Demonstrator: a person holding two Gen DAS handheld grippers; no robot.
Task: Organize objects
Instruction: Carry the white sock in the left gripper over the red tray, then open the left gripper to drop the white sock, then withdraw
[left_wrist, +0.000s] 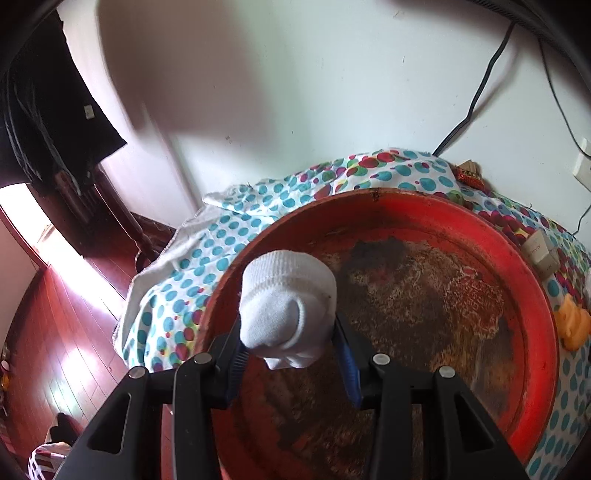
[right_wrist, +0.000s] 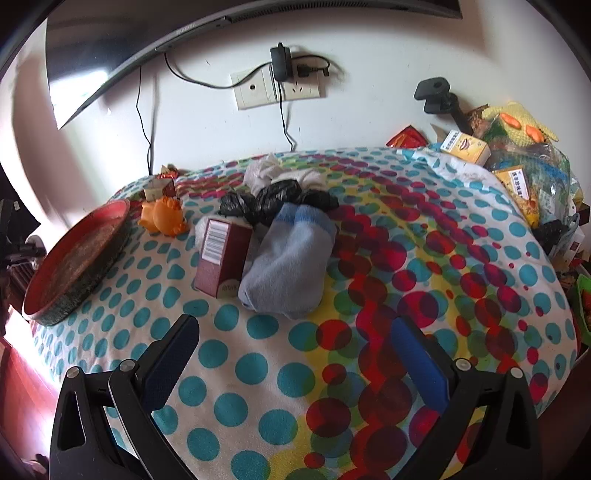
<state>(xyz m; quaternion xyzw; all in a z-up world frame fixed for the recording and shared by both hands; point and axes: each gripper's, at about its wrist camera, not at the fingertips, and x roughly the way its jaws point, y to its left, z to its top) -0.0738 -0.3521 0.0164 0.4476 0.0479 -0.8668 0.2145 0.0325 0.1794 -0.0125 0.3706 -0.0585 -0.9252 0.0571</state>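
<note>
Left gripper (left_wrist: 290, 350) pinches a rolled white sock (left_wrist: 288, 314) between its blue pads, holding it above the near-left part of a round red tray (left_wrist: 532, 295) whose worn, mottled floor shows beneath. That sock bundle looks light, soft and squashy, so it should give under the pads rather than slip, and a hold across the thick middle of the roll, as here, seems the safest place; I judge it will drop without bouncing if let go over the tray. Whether the sock's lower end touches the tray floor is not clear from this angle. Right gripper (right_wrist: 291, 354) hangs with its fingers spread wide and nothing between them, above the dotted cloth (right_wrist: 236, 369). Ahead of it lie a pale blue sock pair (right_wrist: 291, 262), touching a dark red box (right_wrist: 221, 258) on its left, with black rolled socks (right_wrist: 277, 201) and a white bundle (right_wrist: 273, 171) behind. An orange toy (right_wrist: 164, 216) sits beside the tray's far edge. Clutter at the far right is cut off and hard to sort out.
</note>
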